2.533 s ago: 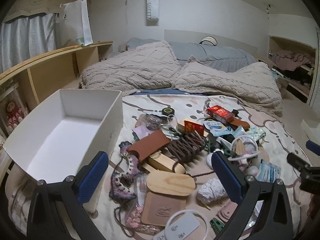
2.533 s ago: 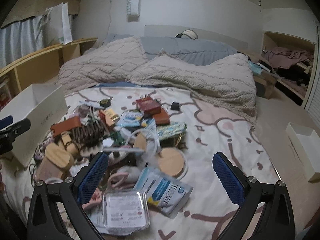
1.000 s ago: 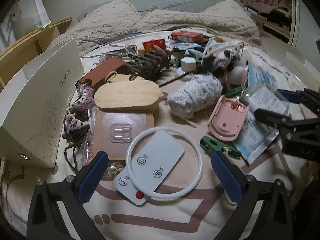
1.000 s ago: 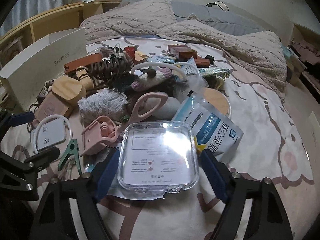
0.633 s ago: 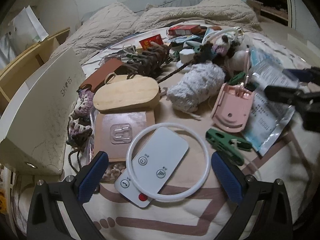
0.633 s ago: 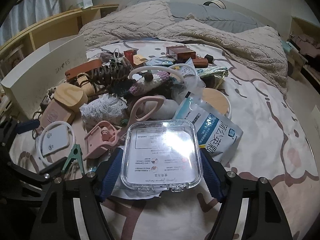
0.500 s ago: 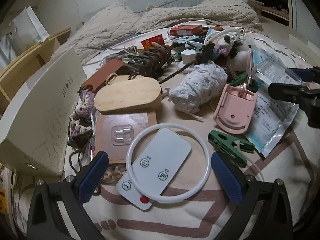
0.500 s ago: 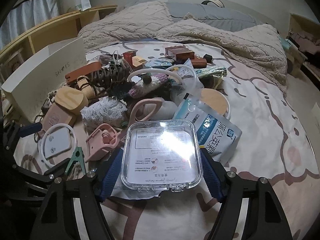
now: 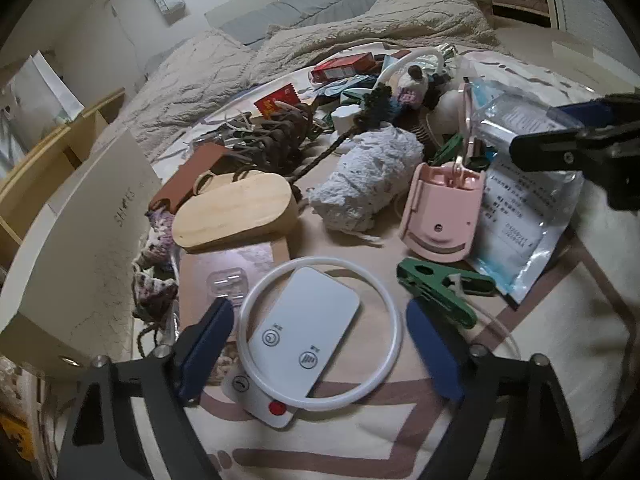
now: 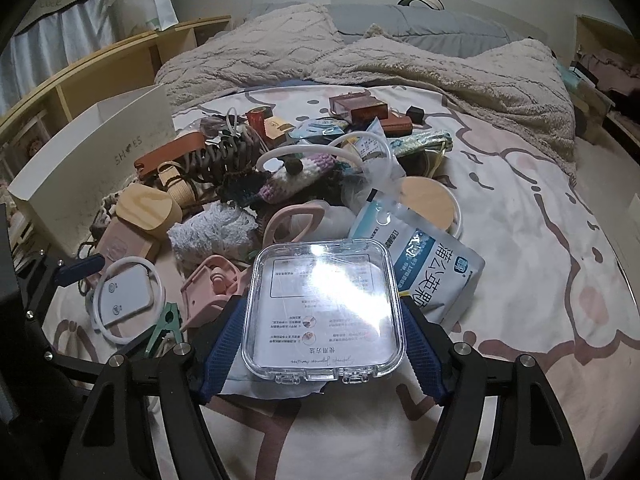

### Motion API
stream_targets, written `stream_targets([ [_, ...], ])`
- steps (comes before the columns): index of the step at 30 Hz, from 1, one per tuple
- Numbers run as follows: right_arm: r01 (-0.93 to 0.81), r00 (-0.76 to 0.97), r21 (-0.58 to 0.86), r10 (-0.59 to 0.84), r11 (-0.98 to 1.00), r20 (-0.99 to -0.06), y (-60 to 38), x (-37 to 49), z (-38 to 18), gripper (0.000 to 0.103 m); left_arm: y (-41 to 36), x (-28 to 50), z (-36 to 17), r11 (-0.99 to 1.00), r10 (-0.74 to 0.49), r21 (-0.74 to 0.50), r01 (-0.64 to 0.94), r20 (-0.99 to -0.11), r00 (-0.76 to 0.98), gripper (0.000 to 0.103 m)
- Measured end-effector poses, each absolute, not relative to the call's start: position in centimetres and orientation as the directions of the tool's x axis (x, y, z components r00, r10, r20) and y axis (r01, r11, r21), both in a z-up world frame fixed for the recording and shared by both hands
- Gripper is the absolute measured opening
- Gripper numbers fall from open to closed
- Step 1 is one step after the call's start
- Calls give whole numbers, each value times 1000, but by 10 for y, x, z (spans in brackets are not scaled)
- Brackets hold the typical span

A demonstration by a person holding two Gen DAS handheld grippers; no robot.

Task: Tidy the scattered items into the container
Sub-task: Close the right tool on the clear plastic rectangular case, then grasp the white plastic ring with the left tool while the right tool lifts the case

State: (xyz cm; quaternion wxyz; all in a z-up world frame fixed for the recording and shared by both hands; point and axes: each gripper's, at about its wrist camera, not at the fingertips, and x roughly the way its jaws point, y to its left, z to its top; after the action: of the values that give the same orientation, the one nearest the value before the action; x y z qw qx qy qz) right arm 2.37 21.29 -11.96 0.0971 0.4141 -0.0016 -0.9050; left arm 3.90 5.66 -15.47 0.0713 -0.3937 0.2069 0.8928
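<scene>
- Both views are dim and slightly grainy, lit by soft indoor light from overhead.
- Strong white glare covers the lid of the clear plastic case, washing out part of its printed label.
- A smaller sheen sits on the clear hook package in the left wrist view.
- Fisheye bending curves the bed edges; black vignette fills every corner.
- Shadows under the clutter are soft and shallow.

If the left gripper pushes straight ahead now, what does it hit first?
Probably the white ring with the white remote inside it, lying between the left gripper's open fingers; depth is uncertain.
</scene>
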Motion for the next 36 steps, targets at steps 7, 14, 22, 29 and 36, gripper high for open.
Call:
stream_targets([
  [7, 167, -636, 100, -184, -981, -749, 215, 24, -120, 76, 53, 40, -153, -917, -19, 283, -281, -736, -677, 83],
  [14, 150, -632, 109, -180, -983, -754, 218, 23, -121, 76, 51, 38, -151, -931, 18, 228, -286, -752, -658, 57],
  [22, 146, -637, 117, -183, -982, -749, 219, 24, -118, 76, 49, 46, -137, -929, 19, 254, -270, -694, -720, 99],
  [29, 153, -630, 130, -198, -980, -751, 220, 23, -119, 76, 53, 54, -138, -878, 24, 339, -337, -673, -739, 102],
  [36, 155, -625, 148, -213, -977, -751, 222, 23, -118, 76, 48, 45, -155, -890, -21, 331, -314, -717, -696, 102],
])
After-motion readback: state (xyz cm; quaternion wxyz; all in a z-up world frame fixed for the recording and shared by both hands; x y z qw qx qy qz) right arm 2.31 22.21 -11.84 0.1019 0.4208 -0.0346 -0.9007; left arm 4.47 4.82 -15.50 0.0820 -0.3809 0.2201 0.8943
